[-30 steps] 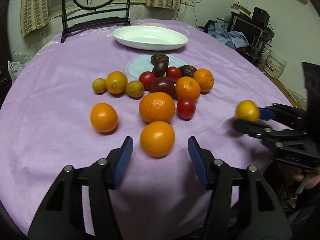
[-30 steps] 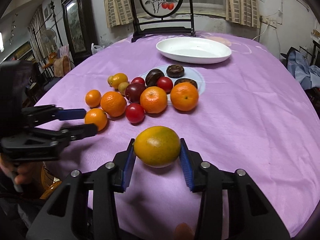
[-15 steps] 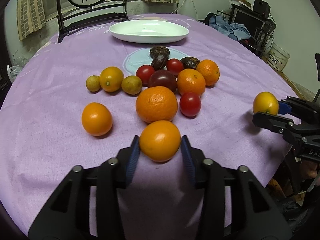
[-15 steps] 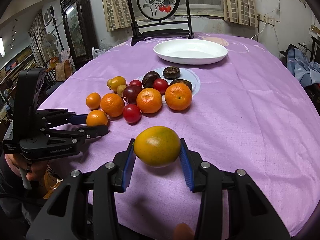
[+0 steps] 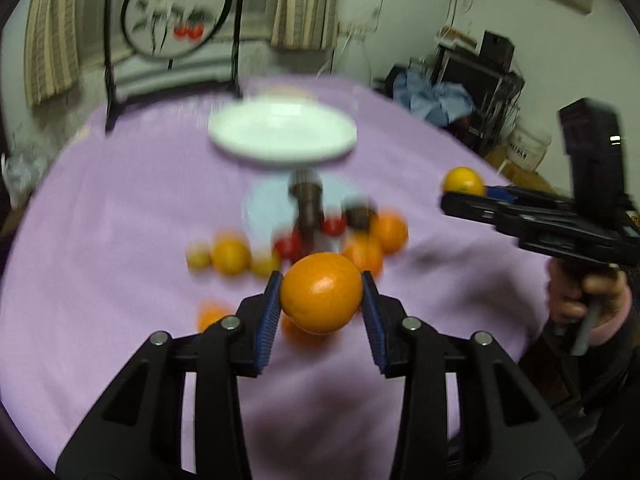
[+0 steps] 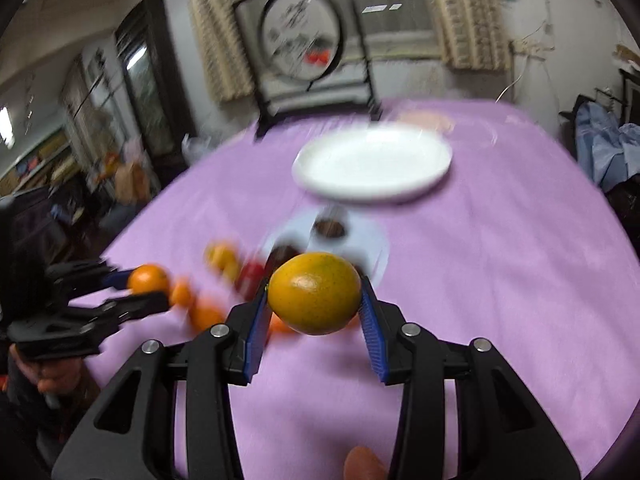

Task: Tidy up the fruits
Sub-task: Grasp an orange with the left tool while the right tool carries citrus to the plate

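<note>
My left gripper (image 5: 320, 280) grips an orange (image 5: 321, 293) between its blue pads, lifted above the purple tablecloth (image 5: 120, 220); its jaws are still closing on it. My right gripper (image 6: 314, 288) is shut on a yellow-green orange (image 6: 314, 293), also held in the air. In the left wrist view, the right gripper (image 5: 460, 196) with its fruit (image 5: 463, 180) hangs at the right. The right wrist view shows the left gripper (image 6: 138, 290) and its orange (image 6: 148, 279) at the left. The blurred fruit pile (image 5: 352, 240) lies between them. An empty white plate (image 5: 282, 134) sits beyond.
A pale blue saucer (image 5: 264, 204) with dark fruits lies between the pile and the white plate (image 6: 372, 164). A round painted screen on a black stand (image 5: 176, 28) rises at the table's far edge. A hand (image 5: 580, 292) holds the right gripper's handle.
The left gripper closed on the nearest orange and lifted it off the cloth. The right gripper rose too, still holding its yellow-green orange. Both views now tilt up and blur.
</note>
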`<state>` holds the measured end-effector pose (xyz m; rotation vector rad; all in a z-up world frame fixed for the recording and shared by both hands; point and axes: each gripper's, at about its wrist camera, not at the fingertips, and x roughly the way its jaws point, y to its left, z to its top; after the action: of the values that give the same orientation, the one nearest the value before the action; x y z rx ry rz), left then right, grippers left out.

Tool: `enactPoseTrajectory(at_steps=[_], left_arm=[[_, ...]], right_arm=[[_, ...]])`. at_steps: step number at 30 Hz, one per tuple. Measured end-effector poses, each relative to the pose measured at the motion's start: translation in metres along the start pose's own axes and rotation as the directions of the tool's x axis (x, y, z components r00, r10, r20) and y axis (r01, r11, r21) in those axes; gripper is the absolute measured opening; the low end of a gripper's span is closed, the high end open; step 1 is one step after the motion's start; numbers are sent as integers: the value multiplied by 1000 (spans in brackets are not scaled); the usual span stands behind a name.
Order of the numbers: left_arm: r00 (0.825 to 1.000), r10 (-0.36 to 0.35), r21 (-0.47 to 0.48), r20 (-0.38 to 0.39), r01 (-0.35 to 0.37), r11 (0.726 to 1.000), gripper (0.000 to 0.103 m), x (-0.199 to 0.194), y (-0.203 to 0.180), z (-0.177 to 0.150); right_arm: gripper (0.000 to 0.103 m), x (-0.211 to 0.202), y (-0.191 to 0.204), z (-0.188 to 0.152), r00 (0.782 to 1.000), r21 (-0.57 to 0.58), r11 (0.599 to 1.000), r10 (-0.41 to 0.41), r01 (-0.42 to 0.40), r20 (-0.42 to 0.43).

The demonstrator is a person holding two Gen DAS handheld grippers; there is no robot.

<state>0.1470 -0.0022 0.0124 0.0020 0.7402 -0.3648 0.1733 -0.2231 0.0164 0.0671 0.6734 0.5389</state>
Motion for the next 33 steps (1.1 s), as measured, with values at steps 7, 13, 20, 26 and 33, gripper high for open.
enactPoseTrajectory(at_steps=[7, 13, 20, 26, 33], left_arm=[[998, 46, -37, -31, -47, 998, 39, 100, 35, 119], [979, 111, -72, -173, -125, 990, 39, 189, 57, 154], [957, 149, -82, -247, -174, 981, 41, 227, 71, 155], [964, 217, -94, -152, -232, 968, 86, 170, 71, 149], [972, 231, -136, -46, -235, 962, 93, 58, 56, 86]], right_arm=[[43, 102, -48, 84, 998, 67, 996, -57, 58, -15], [43, 169, -77, 103, 992, 72, 993, -87, 94, -95], [55, 193, -81, 98, 984, 48, 995, -83, 92, -157], [63, 151, -75, 100, 993, 65, 995, -74, 80, -89], [63, 67, -50, 48, 999, 96, 995, 1, 3, -42]])
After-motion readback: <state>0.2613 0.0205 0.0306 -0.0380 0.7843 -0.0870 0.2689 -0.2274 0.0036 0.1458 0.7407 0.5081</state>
